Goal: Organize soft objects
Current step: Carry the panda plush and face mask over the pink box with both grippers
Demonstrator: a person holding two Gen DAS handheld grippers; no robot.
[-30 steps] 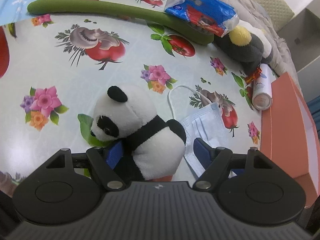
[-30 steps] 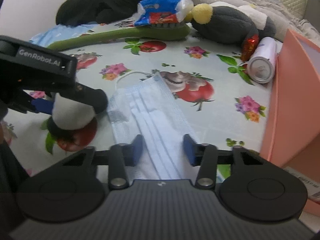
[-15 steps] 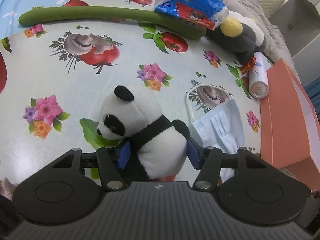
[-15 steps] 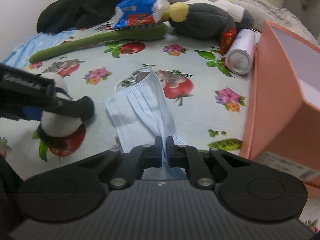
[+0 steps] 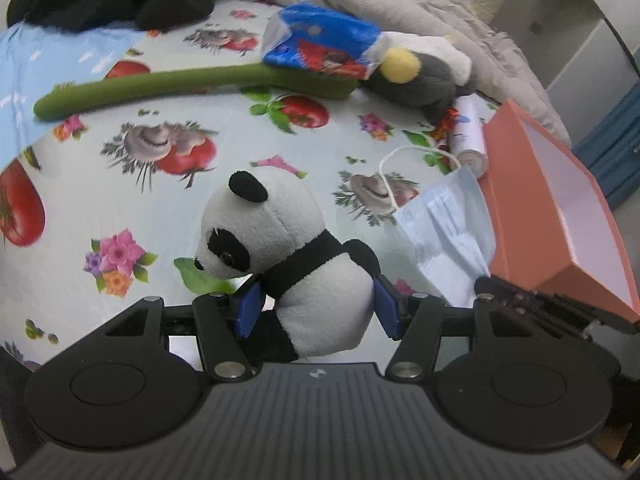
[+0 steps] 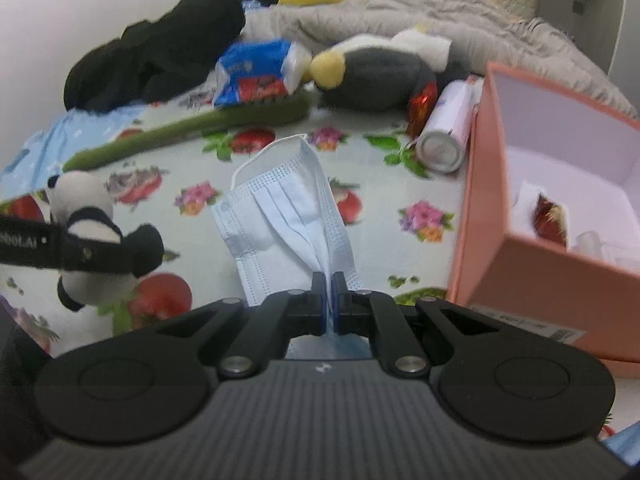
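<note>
My left gripper (image 5: 318, 308) is shut on a small black-and-white panda plush (image 5: 288, 252) and holds it above the printed tablecloth; the panda also shows at the left of the right wrist view (image 6: 86, 220). My right gripper (image 6: 329, 292) is shut on the lower edge of a light blue face mask (image 6: 280, 216), which hangs lifted off the cloth. The mask shows in the left wrist view (image 5: 444, 232) next to the orange box (image 5: 560, 216).
The open orange box (image 6: 532, 272) stands at the right with small items inside. A long green plush (image 5: 180, 84), a blue tissue pack (image 5: 324, 44), a grey-and-yellow plush (image 5: 420, 76), a white can (image 6: 444, 136), black clothing (image 6: 160, 52) and a grey blanket (image 6: 400, 4) lie at the back.
My left gripper closed on the panda and lifted it. My right gripper closed on the mask and raised it off the cloth, nearer the orange box.
</note>
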